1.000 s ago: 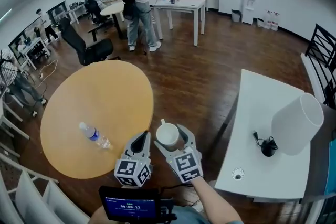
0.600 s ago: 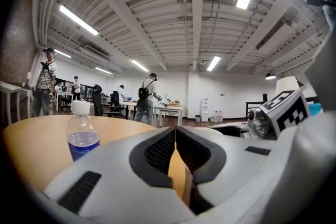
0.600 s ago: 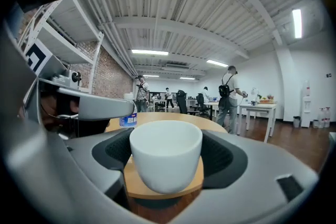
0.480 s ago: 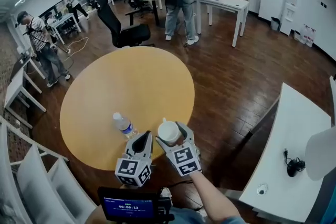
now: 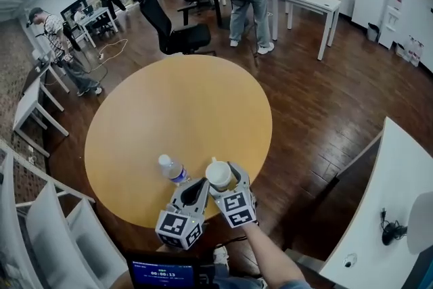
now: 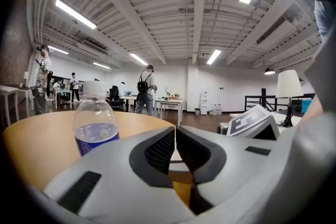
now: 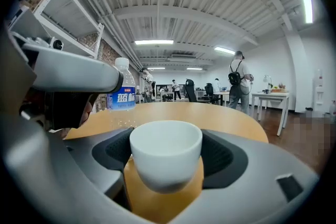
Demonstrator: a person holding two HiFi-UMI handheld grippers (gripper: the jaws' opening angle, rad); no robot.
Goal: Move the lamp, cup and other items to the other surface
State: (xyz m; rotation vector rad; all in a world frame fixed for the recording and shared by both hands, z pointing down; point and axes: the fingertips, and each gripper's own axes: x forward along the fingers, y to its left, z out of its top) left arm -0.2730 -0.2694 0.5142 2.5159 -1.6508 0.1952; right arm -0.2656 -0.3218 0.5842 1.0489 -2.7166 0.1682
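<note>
My right gripper is shut on a small white cup, which hangs just over the near edge of the round wooden table. In the right gripper view the cup sits upright between the dark pads. My left gripper is shut and empty, close beside the right one. Just left of both stands a clear water bottle with a blue label, which looms large in the left gripper view. The white lamp stands on the white table at the far right edge.
A black cable and plug lie on the white table by the lamp. A black office chair stands beyond the round table, and people stand at desks farther back. White racks are at the lower left. Dark wood floor separates the two tables.
The view has swung left: the round table now fills the middle and the white table with the lamp has slid to the right edge. Both grippers, with the cup, now sit beside the bottle.
</note>
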